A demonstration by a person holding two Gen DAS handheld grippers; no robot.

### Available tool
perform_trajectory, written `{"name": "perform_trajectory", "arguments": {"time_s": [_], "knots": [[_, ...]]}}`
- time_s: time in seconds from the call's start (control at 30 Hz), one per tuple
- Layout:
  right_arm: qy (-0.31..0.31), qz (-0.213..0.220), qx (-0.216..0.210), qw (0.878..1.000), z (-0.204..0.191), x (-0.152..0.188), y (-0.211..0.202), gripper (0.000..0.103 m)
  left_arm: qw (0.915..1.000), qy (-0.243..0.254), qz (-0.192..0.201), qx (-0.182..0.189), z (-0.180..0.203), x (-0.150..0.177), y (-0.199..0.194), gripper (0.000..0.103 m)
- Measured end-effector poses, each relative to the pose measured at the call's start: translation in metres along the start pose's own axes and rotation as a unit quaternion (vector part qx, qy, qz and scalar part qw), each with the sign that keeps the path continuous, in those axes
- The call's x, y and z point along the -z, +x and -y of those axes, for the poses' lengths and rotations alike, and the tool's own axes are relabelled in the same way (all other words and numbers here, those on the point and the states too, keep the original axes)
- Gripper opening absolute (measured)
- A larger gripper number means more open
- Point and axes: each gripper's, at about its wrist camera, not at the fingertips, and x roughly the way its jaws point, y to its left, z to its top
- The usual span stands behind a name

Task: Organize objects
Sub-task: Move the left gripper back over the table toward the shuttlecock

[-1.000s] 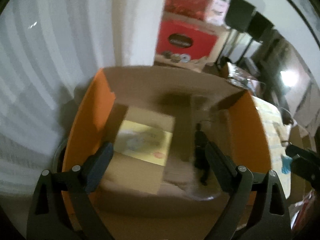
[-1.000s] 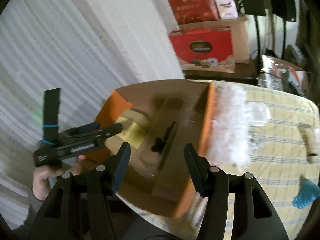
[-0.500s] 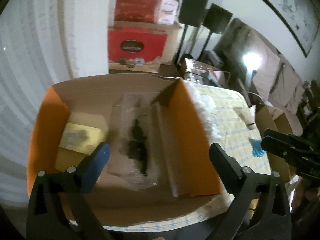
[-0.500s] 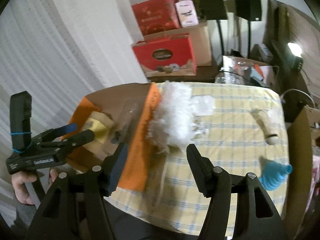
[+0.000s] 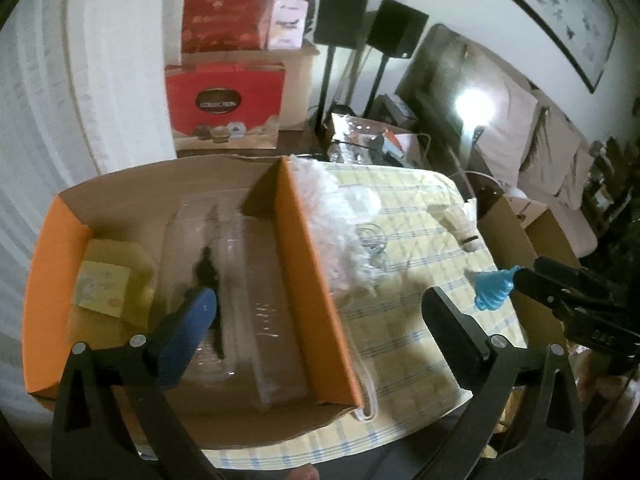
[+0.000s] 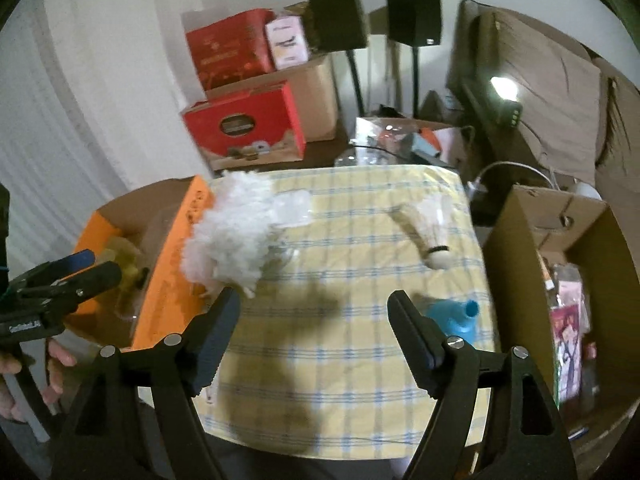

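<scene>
An orange cardboard box (image 5: 304,280) stands on the left of the yellow checked tablecloth (image 6: 340,380). Inside lie a small yellow box (image 5: 108,284) and a clear plastic pack with a black item (image 5: 208,272). A white fluffy bundle (image 6: 236,232) rests against the box's right wall. Further right lie a shuttlecock (image 6: 424,232) and a blue funnel (image 6: 452,316). My left gripper (image 5: 318,300) is open, hovering above the box's right wall. My right gripper (image 6: 314,300) is open over bare cloth, with the funnel just beyond its right finger. Neither holds anything.
An open brown carton (image 6: 560,240) stands off the table's right edge. Behind the table are red gift boxes (image 6: 244,128), two black speakers on stands (image 6: 412,16) and a cluttered low surface. A hand (image 6: 52,364) holds the left tool.
Both views have pulled back and swung right, from the box's inside toward the table. The funnel and shuttlecock have come into sight. Both grippers stay open.
</scene>
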Motion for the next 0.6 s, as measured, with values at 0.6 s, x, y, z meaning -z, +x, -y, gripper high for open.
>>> {"name": "perform_trajectory", "arguments": {"time_s": [0.6], "knots": [[0.031,0.006,0.039,0.999,0.060,0.012,-0.006,0.078,0.9986,0.029,-0.020,0.039,0.074,-0.003,0.031,0.103]]}}
